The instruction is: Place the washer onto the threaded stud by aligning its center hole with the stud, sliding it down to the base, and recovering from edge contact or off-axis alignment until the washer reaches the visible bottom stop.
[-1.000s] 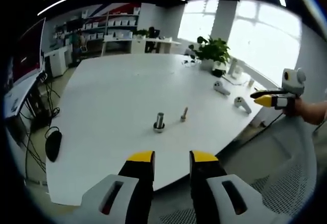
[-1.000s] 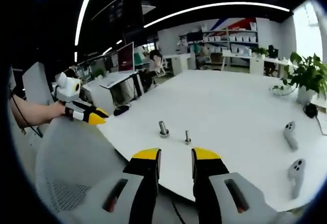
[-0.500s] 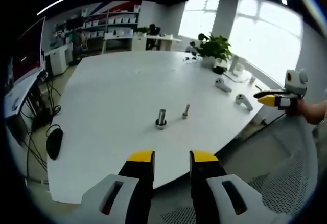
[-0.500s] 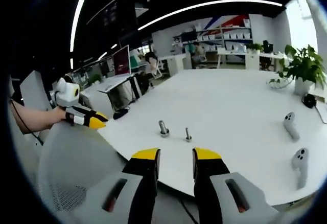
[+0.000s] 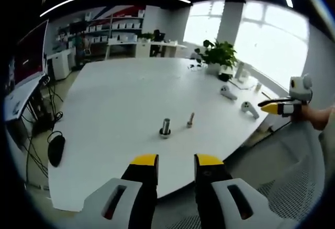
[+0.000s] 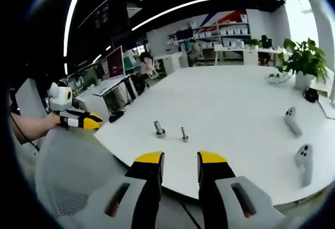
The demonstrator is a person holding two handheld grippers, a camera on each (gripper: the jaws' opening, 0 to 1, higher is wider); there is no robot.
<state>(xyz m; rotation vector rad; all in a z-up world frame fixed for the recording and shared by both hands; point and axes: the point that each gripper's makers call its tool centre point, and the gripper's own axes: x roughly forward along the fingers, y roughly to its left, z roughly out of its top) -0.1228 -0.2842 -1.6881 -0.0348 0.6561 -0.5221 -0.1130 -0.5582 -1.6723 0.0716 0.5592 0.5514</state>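
Nothing of the job looks begun yet; both grippers hang back off the near edge of the white table (image 5: 120, 98), well apart from the parts. In the left gripper view the left gripper (image 5: 175, 161) sits at bottom centre, its yellow-tipped jaws a narrow gap apart with nothing between them; the right gripper (image 6: 179, 159) in its own view is the same, slightly parted and empty. Near the middle of the left gripper view stand two small metal pieces: a thicker post on a ring-like base (image 5: 165, 127) and, just right of it, a thinner stud (image 5: 190, 119); which carries the washer is too small to tell. Still to do, as I judge it: approach, pick up, align, slide down.
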